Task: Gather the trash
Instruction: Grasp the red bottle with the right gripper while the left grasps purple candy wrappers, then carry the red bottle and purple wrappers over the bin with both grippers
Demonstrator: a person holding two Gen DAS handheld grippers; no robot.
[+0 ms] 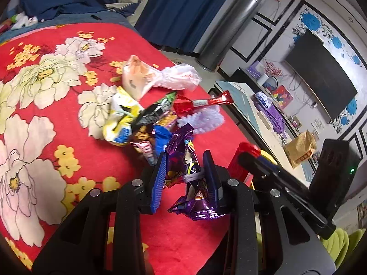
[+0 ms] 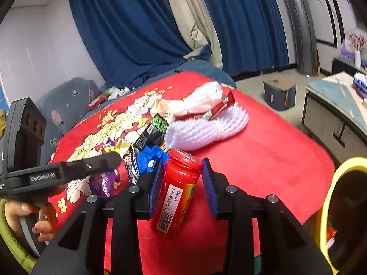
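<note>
My left gripper is shut on a crumpled purple snack wrapper, held just above the red floral blanket. My right gripper is shut on a red lidded canister with a barcode label, tilted and lifted off the blanket. The canister also shows at the right of the left wrist view. Beyond both lies a trash pile: a yellow and white bag, a black and green wrapper, a red wrapper, a white plastic bag and a lilac foam net.
A yellow-rimmed bin stands at the bed's right edge. Beyond the bed are a low table, a blue stool, a metal cylinder and blue curtains. A hand holds the left gripper's handle.
</note>
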